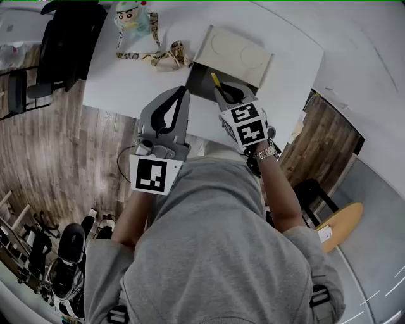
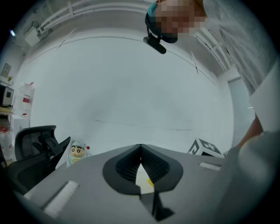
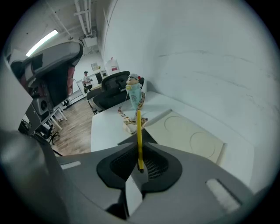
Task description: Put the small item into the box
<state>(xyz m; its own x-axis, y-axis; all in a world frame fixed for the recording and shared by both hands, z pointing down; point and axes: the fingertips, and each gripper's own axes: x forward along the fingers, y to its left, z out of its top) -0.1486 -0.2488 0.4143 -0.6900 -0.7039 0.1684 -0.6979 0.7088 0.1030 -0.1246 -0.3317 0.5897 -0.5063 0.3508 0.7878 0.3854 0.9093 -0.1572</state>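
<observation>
Pen held over the box
Right gripper [image 3: 140,154] jaws clamp a yellow pen [image 3: 139,131] above the open box [image 1: 235,53]; left gripper [image 2: 140,152] jaws together, empty. Next, probably: lower and release.

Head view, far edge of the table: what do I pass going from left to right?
In order: black office chair → cartoon figure → patterned lanyard → open box. The yellow pen held by the right gripper overlaps the box, so it is left out.
</observation>
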